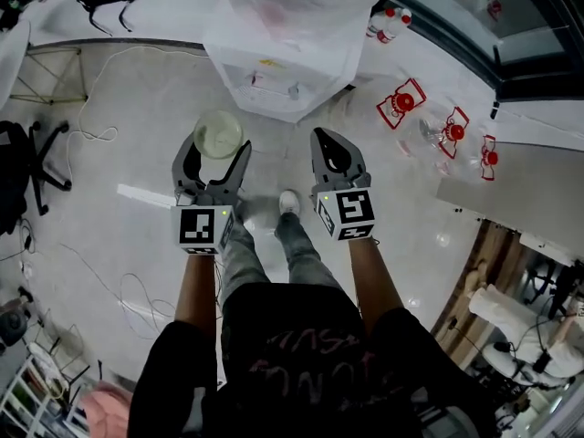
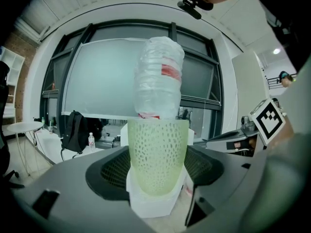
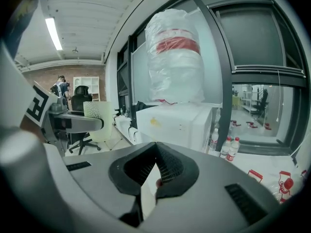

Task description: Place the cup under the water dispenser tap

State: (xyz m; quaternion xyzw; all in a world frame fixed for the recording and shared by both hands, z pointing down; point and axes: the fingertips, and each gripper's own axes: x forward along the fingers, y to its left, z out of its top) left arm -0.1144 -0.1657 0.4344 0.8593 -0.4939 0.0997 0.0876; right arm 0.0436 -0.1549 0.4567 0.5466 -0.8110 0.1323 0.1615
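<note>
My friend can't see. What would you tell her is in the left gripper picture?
The left tongs grip a pale green, bumpy cup, held upright. Right behind it stands a white water dispenser with a big plastic-wrapped bottle on top, in front of tall windows.

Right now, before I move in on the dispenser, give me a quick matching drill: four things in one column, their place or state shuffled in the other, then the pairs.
1 cup
2 right gripper
3 big bottle
4 small bottles

A on top of the dispenser
B shut, empty
C on the floor
D held in the left gripper

Pairs: 1-D, 2-B, 3-A, 4-C
</note>
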